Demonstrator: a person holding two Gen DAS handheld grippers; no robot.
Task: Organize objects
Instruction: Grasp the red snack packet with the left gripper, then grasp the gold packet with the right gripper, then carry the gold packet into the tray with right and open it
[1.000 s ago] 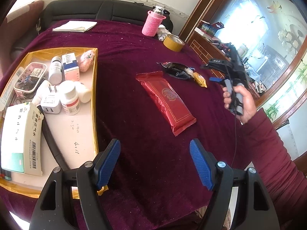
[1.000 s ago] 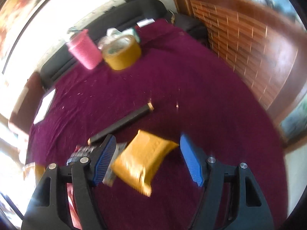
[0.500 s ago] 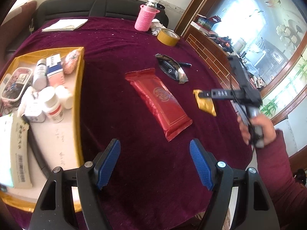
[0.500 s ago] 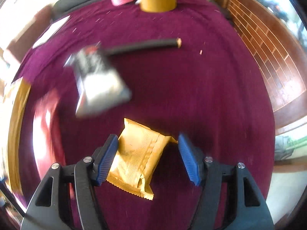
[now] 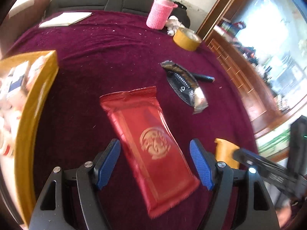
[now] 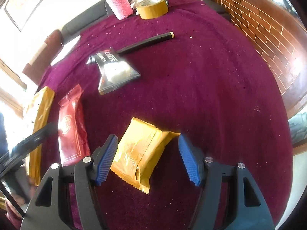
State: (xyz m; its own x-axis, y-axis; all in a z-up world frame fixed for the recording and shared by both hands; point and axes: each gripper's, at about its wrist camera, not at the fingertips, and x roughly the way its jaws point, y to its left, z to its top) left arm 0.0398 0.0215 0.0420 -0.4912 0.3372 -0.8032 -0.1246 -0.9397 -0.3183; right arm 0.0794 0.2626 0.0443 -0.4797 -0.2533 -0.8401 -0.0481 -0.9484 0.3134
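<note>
The red packet is lying flat on the purple tablecloth, slanting away from the person, and the left gripper is hanging right over its near half with the fingers apart on either side, not pinching it; the yellow packet is sitting just to the right of it, and the right gripper is hovering over that one, its jaws having just been closing in a little, with the packet between them but not squeezed as far as I can see; further back a black packet is lying with a black pen poking out from behind it; off to the left the gold tray is sitting full of blurry boxes and bottles; way at the far edge a roll of tape is standing beside a pink knitted bottle, and some white paper is lying over to their left.
</note>
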